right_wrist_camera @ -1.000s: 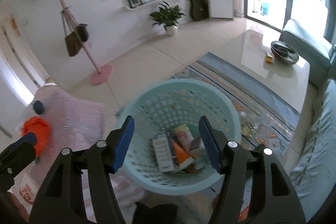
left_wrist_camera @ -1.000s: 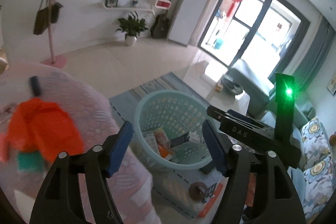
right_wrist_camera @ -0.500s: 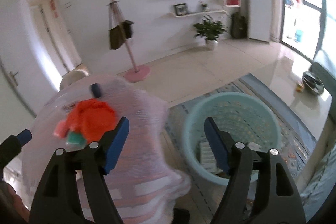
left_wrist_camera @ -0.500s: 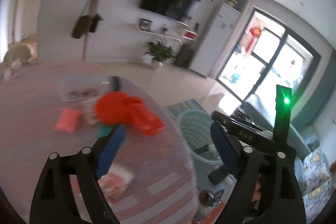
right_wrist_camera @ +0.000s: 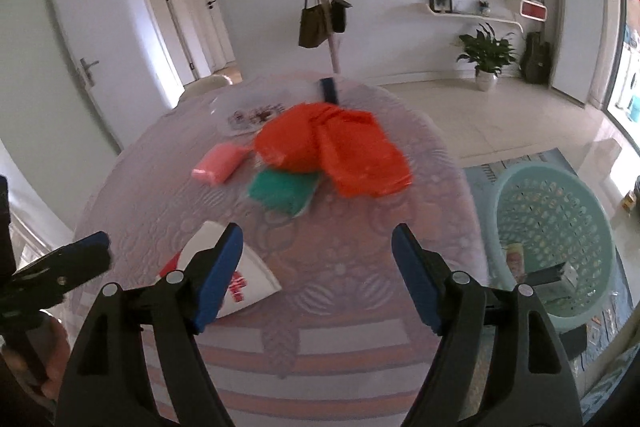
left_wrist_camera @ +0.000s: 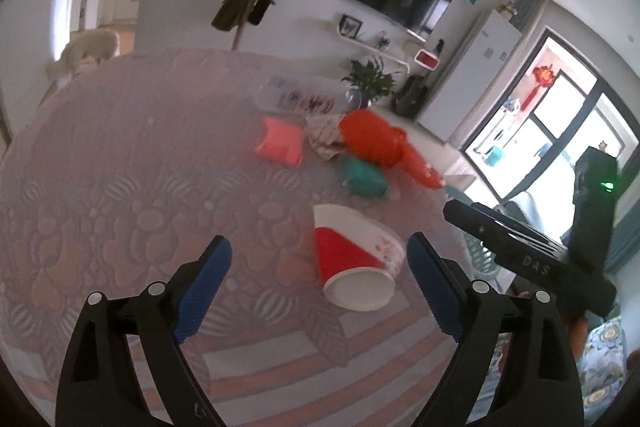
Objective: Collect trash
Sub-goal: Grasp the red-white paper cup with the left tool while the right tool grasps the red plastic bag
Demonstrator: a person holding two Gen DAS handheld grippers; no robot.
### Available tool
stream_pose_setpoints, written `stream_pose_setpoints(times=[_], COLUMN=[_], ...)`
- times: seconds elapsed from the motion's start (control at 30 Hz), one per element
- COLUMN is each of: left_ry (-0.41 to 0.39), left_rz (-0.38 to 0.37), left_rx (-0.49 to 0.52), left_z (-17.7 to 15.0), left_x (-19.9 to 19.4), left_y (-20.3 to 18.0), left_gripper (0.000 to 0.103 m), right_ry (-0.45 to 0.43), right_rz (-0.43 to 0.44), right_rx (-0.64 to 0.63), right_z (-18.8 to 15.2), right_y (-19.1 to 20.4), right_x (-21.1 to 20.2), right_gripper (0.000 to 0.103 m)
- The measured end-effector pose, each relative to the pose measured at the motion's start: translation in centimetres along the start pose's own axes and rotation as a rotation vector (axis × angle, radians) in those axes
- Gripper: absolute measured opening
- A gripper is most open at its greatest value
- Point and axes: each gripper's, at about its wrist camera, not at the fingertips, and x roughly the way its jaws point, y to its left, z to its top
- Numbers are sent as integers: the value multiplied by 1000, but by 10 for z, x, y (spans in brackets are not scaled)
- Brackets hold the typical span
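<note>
A red and white paper cup (left_wrist_camera: 352, 263) lies on its side on the round table's pink patterned cloth (left_wrist_camera: 120, 207). My left gripper (left_wrist_camera: 316, 247) hovers open over it, the cup just ahead between the fingers and untouched. Farther back lie an orange plastic bag (left_wrist_camera: 376, 143), a teal packet (left_wrist_camera: 366, 179), a pink packet (left_wrist_camera: 280, 143) and a patterned wrapper (left_wrist_camera: 324, 135). My right gripper (right_wrist_camera: 317, 233) is open and empty above the near table edge. From it I see the orange bag (right_wrist_camera: 340, 151), teal packet (right_wrist_camera: 284, 191), pink packet (right_wrist_camera: 220, 167) and the cup (right_wrist_camera: 248, 279) behind its left finger.
A pale teal laundry basket (right_wrist_camera: 552, 239) with several packets inside stands on the rug right of the table. A clear printed plastic bag (left_wrist_camera: 300, 99) lies at the table's far side. Behind the table are a chair (left_wrist_camera: 92, 47) and a coat stand with bags (right_wrist_camera: 320, 19).
Both grippers swung left from over the basket to over the table. The cup came into view between the left fingers. Both pairs of jaws widened.
</note>
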Motion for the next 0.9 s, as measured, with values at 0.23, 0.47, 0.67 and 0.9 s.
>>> stream_pose_setpoints(times=[0.23,0.47,0.67,0.9], left_ry=[90,152,172,145], left_rz=[-17,70,102,77], left_rx=[84,107,138,141], left_z=[-12,-16,-17,-22], left_x=[29,57,64,54], left_y=[-27,-43,-45,-45], left_gripper=[87,81,69,67], right_ry=[-72,23,76,151], right_rz=[-54,-14,20,27], right_rx=[-44,-56,-52,-17], right_z=[24,66,80,76], right_y=[-12,-15,-7,-14], right_x=[11,64,98,120], right_gripper=[73,84,84,69])
